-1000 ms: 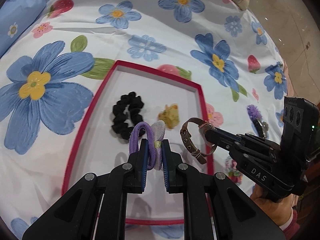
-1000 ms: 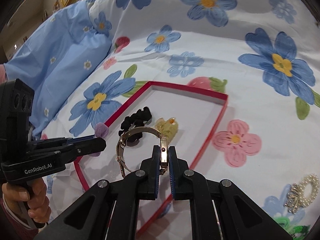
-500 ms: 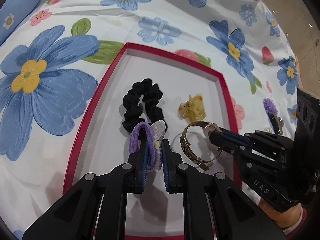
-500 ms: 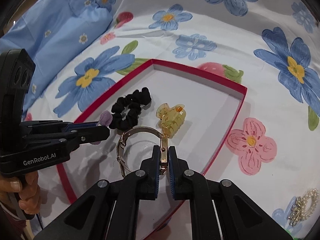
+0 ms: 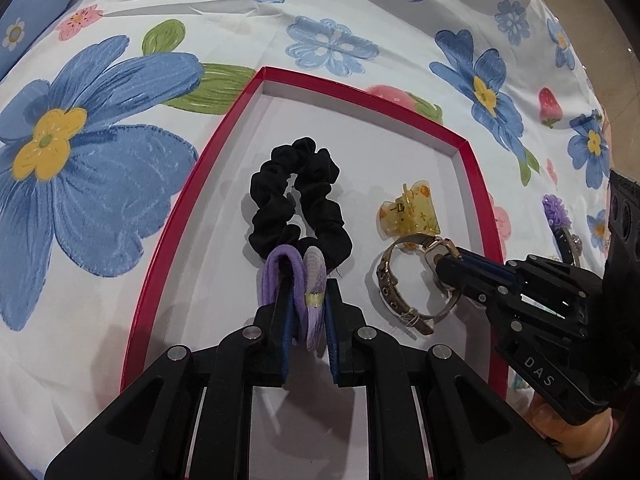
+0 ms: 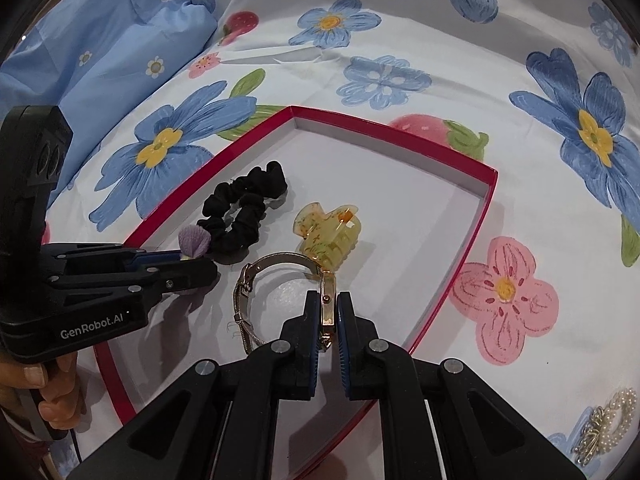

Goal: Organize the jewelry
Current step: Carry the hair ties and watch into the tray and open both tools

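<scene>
Your left gripper [image 5: 306, 300] clamps the purple hair tie [image 5: 290, 276]; your right gripper [image 6: 329, 320] clamps the wristwatch [image 6: 280, 288], both over the red-rimmed tray [image 6: 476, 216].

Gold watch [image 6: 320, 296] (upright); purple hair tie [image 5: 296, 280]

Red-rimmed tray [image 5: 478, 184] (white inside), black scrunchie [image 5: 298, 196], translucent yellow claw clip [image 5: 410, 212], lilac hair tie [image 5: 280, 276], blue-flowered white sheet [image 5: 360, 12]

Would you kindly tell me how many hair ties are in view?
2. A black scrunchie lies in the red-rimmed tray; a purple hair tie is clamped in the left hand-held gripper over that tray. Others may be hidden.
</scene>
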Motion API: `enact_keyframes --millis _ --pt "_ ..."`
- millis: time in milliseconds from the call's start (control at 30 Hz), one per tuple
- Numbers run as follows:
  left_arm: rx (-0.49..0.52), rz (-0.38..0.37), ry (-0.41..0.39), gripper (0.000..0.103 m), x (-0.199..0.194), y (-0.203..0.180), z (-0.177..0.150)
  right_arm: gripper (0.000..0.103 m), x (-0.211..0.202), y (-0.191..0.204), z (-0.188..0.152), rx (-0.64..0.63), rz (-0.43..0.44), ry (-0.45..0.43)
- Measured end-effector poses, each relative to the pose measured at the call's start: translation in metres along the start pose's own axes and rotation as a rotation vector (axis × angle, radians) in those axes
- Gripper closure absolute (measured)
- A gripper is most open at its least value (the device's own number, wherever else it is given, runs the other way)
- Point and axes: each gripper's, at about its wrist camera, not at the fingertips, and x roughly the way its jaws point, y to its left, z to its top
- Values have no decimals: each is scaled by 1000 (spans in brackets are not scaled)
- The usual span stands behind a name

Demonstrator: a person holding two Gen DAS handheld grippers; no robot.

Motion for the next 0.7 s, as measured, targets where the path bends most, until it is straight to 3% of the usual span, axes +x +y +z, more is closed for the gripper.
enact_keyframes --millis 67,133,200,300,400,467,700 --pt "4 3 0 85 0 -1 0 90 1 0 0 -2 12 5" --pt "3 14 -10 69 -3 -2 0 89 0 0 0 -3 15 6" --pt "-2 15 -17 62 -5 -1 -1 89 -1 -1 0 3 21 6" --pt "-15 9 -24 61 -10 2 -1 88 -3 -3 -1 17 28 3" --pt "-19 7 -31 52 -15 2 -2 80 -8 -4 -2 31 41 -5" --pt "-18 4 -35 52 -18 1 -3 75 -14 -3 -3 39 50 -19" --pt "-20 3 -51 50 -33 -3 -11 76 -45 -6 -11 76 72 -78"
